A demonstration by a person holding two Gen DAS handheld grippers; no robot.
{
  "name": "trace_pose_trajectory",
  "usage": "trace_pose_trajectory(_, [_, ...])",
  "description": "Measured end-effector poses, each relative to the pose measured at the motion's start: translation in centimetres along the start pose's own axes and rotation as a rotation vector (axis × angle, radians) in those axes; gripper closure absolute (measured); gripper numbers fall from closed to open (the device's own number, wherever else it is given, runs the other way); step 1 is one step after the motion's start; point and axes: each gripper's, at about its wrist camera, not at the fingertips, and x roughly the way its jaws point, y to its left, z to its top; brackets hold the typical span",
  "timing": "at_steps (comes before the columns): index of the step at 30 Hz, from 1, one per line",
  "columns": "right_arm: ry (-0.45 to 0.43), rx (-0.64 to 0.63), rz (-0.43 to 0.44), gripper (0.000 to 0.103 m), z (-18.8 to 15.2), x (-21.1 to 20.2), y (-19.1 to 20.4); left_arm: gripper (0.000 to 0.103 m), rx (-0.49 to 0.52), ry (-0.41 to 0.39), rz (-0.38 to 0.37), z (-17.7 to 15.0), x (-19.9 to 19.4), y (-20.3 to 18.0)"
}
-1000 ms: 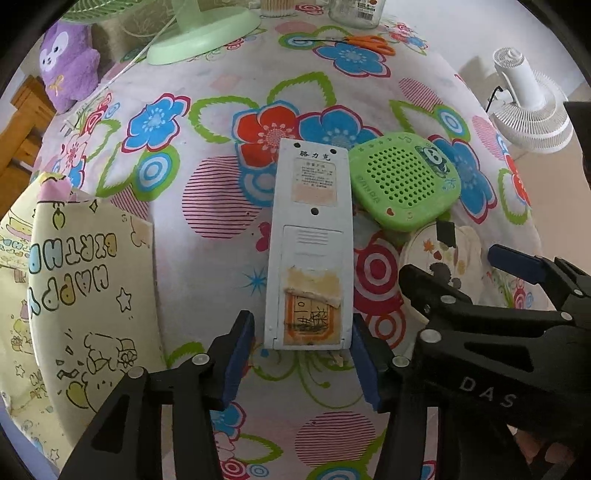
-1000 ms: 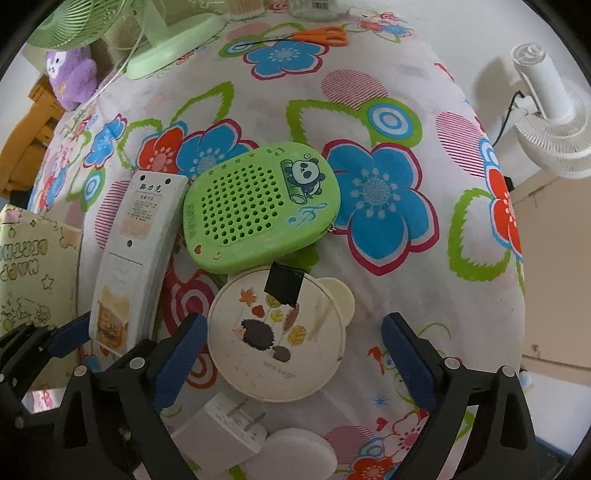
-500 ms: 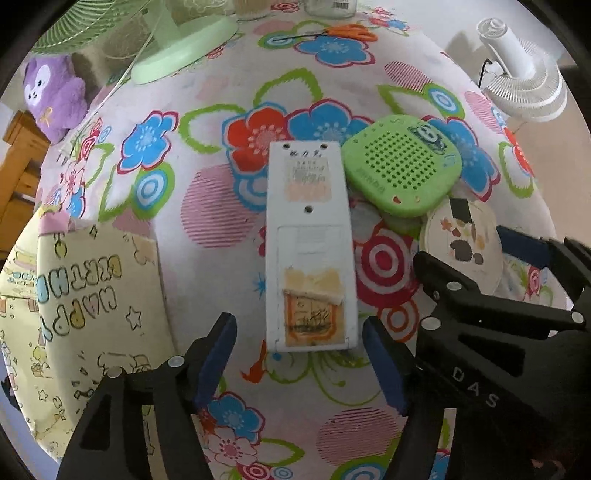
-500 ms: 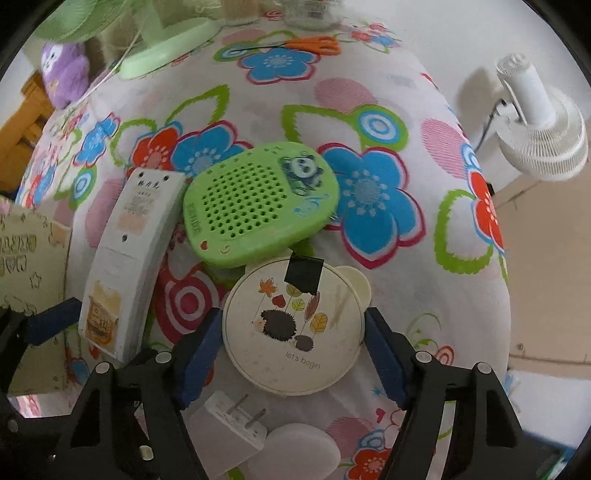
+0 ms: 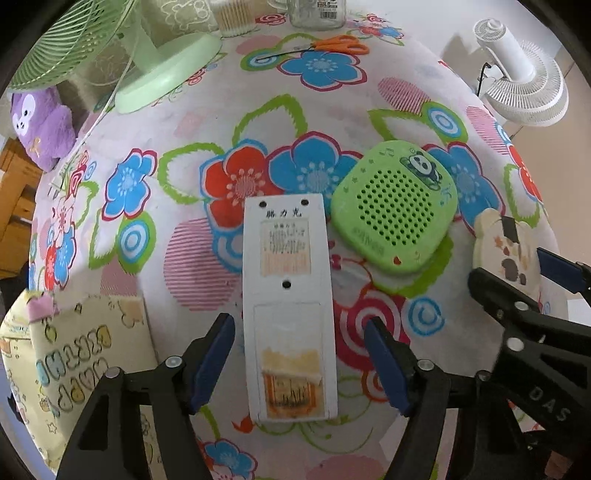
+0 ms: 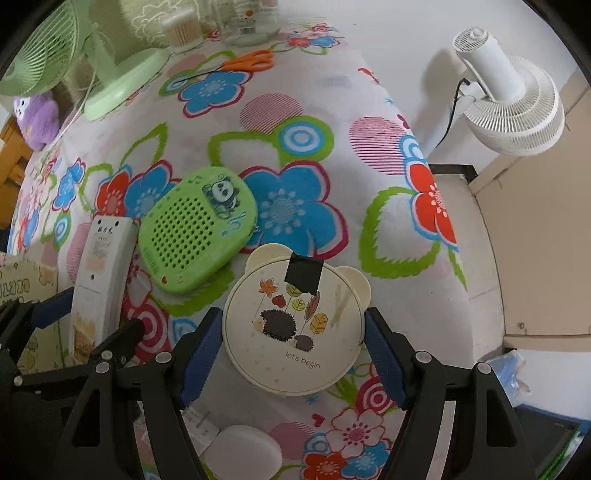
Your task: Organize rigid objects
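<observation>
Two fans [image 6: 513, 110], one scissors [image 6: 247, 61], one speaker [image 6: 197, 230], one remote [image 5: 290, 306], one round case [image 6: 293, 328].

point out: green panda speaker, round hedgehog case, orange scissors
green panda speaker [image 5: 393, 214], left wrist view, on its hole grille.
round hedgehog case [image 6: 291, 325], right wrist view, lid centre.
orange scissors [image 6: 255, 61], right wrist view, on the handles.

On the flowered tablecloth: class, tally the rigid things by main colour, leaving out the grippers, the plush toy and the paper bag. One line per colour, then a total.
Green: 2 (desk fan, panda speaker)
White: 3 (remote-shaped case, plug adapter, oval pad)
Cream: 1 (hedgehog round box)
Orange: 1 (scissors)
Clear: 1 (glass jar)
Total: 8
</observation>
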Motion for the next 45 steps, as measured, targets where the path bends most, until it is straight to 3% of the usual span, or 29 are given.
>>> trace_pose_trajectory(2, [0.003,-0.009,-0.006,0.026,0.0,0.0,0.0,0.048,-0.017,0.002,-0.011,0.5,0.0,-0.1])
trace_pose_trajectory(9, [0.033,-0.024,0.012,0.026,-0.2,0.8,0.5,0.058,-0.038,-0.006,-0.032,3.0,1.1,1.6])
trace_pose_trajectory(45, [-0.098,-0.054,0.018,0.026,-3.5,-8.5,1.7,0.058,-0.078,-0.11,-0.075,-3.0,-7.9,3.8])
